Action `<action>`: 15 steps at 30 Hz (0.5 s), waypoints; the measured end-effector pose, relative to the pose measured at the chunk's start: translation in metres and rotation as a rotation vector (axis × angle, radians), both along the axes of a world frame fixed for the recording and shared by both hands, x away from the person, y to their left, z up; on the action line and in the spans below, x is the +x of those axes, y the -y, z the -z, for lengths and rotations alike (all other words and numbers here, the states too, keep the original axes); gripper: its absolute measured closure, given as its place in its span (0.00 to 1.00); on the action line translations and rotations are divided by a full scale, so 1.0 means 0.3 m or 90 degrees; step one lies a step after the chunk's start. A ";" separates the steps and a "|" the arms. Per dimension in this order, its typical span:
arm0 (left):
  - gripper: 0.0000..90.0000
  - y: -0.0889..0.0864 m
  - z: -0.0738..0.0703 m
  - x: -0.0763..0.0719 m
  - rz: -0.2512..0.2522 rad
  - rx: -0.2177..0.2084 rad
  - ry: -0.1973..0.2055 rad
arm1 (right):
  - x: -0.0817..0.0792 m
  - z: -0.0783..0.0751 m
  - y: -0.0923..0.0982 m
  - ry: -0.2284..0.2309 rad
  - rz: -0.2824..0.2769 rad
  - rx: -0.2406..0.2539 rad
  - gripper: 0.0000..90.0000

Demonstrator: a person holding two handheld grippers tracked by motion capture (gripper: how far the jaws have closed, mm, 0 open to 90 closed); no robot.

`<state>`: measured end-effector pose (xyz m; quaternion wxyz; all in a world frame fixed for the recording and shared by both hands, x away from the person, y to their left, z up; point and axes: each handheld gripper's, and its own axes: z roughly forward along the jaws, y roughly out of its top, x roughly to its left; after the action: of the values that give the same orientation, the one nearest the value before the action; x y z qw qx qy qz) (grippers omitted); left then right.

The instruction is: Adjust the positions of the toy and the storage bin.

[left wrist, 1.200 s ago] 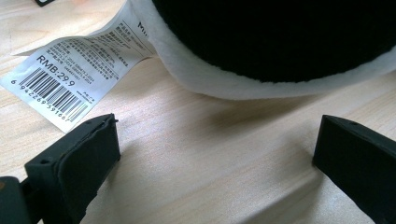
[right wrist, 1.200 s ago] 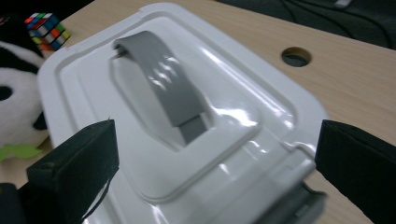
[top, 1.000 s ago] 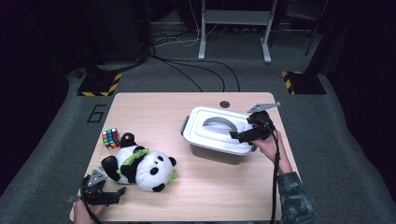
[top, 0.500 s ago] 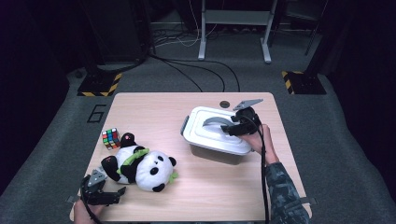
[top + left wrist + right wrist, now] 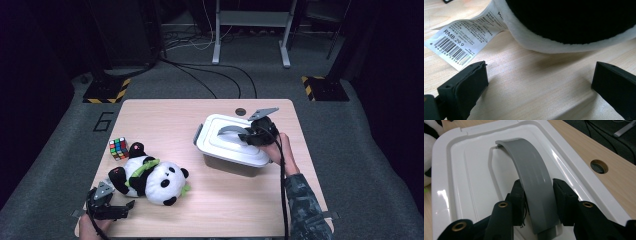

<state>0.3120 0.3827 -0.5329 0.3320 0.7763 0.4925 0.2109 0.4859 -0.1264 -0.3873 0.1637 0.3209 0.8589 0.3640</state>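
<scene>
A white lidded box [image 5: 225, 150] stands on the right half of the table. Its grey arched handle [image 5: 529, 162] stands up from the lid [image 5: 469, 182]. My right gripper [image 5: 538, 195] has just been closing its jaws around that handle, and the pads now press on both of its edges. In the high view the right gripper [image 5: 248, 136] is at the handle's right end. A panda plush [image 5: 150, 175] lies at the front left. My left gripper [image 5: 127, 207] rests open on the table just in front of the plush, with bare wood between its jaws [image 5: 539, 82].
A Rubik's cube [image 5: 118, 148] sits at the left edge behind the panda. The plush's white barcode label [image 5: 461, 37] lies flat on the wood. A round cable hole [image 5: 240, 111] is behind the box. Dark floor with cables surrounds the table.
The right gripper has moved left along the lid to the handle and closed its jaws on it. The left gripper and the plush have stayed put.
</scene>
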 end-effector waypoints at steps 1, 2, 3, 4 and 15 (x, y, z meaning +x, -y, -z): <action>0.00 0.000 0.000 0.000 0.000 0.001 0.000 | -0.002 -0.002 0.000 -0.003 -0.002 -0.002 0.71; 0.00 0.000 0.000 0.000 0.000 0.000 0.000 | -0.008 -0.003 -0.002 -0.010 0.003 -0.002 0.71; 0.00 0.000 0.000 0.000 0.000 0.000 0.000 | -0.013 -0.005 -0.002 -0.013 0.003 -0.003 0.71; 0.00 0.000 0.000 0.000 0.000 0.000 0.000 | -0.019 -0.006 -0.003 -0.020 0.010 -0.001 0.71; 0.00 0.000 0.000 0.000 0.000 0.000 0.000 | -0.086 -0.005 0.006 -0.053 0.033 0.031 0.71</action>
<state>0.3120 0.3827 -0.5329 0.3319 0.7765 0.4924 0.2109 0.4603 -0.1282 -0.3858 0.1291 0.3615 0.8475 0.3665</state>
